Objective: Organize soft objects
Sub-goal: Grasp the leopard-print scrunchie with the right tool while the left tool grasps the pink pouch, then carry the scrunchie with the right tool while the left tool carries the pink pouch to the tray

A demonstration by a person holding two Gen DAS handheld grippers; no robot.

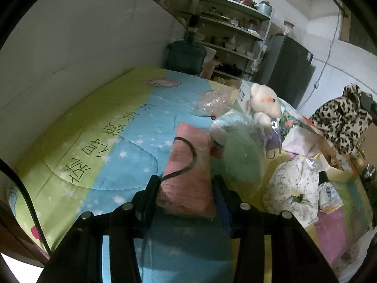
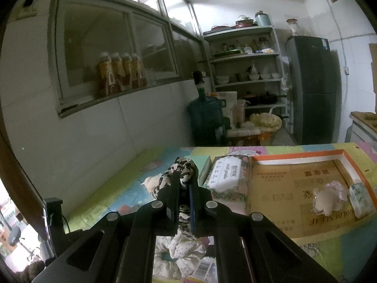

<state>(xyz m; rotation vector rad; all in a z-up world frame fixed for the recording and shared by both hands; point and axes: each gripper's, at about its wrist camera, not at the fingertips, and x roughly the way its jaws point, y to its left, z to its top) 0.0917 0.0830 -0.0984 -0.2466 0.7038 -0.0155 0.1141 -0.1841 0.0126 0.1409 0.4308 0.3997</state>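
Note:
My left gripper (image 1: 186,179) is shut on a pink folded cloth (image 1: 188,165) with a black cord across it, held above the bed quilt (image 1: 106,127). My right gripper (image 2: 184,184) is shut on a leopard-print scarf (image 2: 182,168), lifted above the bed; the same scarf shows at the right in the left wrist view (image 1: 341,115). A white plush mouse (image 1: 264,103), a green bagged plush (image 1: 240,155) and a floral scrunchie (image 1: 292,184) lie on the bed. A shallow cardboard box (image 2: 278,186) holds a beige plush (image 2: 326,200) and a small tissue pack (image 2: 361,199).
A floral tissue packet (image 2: 226,176) lies left of the box. A blue water jug (image 2: 205,118), shelves with dishes (image 2: 247,70) and a dark fridge (image 2: 313,87) stand beyond the bed. The white wall (image 1: 82,47) runs along the bed's left side.

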